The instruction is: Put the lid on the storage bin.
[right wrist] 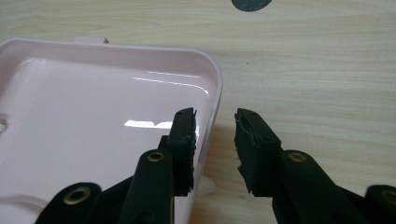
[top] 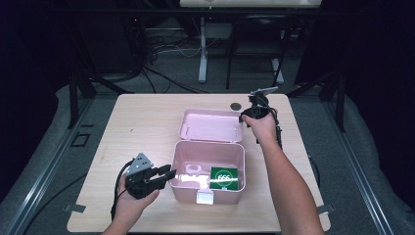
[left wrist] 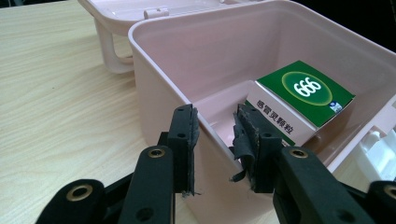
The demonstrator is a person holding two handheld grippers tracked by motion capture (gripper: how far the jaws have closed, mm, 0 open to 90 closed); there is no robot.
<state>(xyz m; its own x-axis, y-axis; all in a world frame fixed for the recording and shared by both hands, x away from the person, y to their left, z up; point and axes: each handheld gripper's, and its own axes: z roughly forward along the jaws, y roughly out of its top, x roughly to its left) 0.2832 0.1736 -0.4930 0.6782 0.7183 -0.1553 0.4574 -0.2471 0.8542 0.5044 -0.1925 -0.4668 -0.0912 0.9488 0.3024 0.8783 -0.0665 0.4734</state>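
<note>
The right tool (right wrist: pixel 214 140), spread, straddles the right rim of the flat-lying lid (right wrist: pixel 93 116), nearer than the spread left tool (top: pixel 164 176).

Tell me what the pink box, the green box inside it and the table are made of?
The pink box looks like smooth, glossy moulded plastic: light glints off its walls and its open lid. The green box seems to be printed cardboard, with sharp folded edges and flat printed faces. The table shows pale wood grain, though it may be a wood-look laminate rather than solid wood.
</note>
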